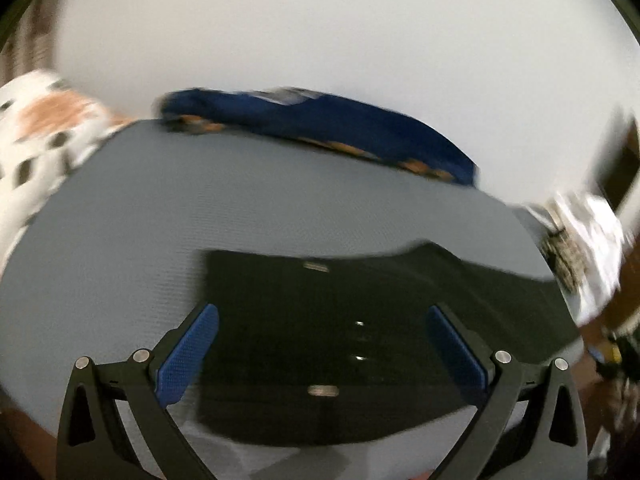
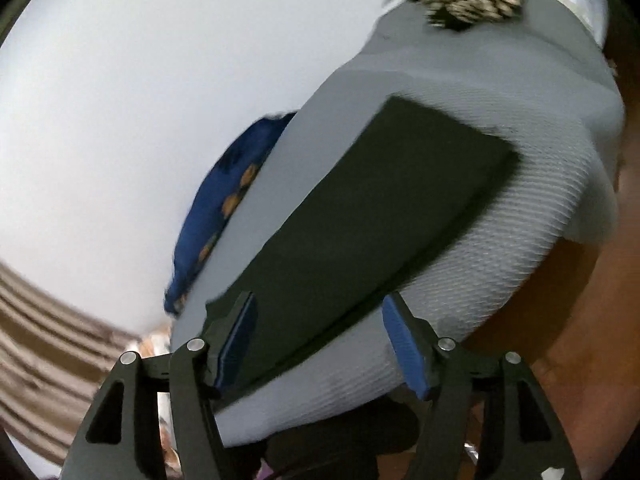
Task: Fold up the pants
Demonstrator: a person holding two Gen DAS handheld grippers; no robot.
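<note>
Folded black pants [image 1: 340,340] lie flat on the grey bed [image 1: 200,200], close to its near edge, with bare mattress around them. Left claw [image 1: 320,352] and right claw [image 2: 320,344] both hang apart, holding nothing. A blue cloth [image 1: 340,120] lines the far edge, against the white wall [image 1: 320,20].

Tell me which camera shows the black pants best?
The left wrist view: the folded black pants lie nearly whole and face-on on the grey mat, with small shiny fastenings visible. The right wrist view shows the pants slanted, plain and dark.
</note>
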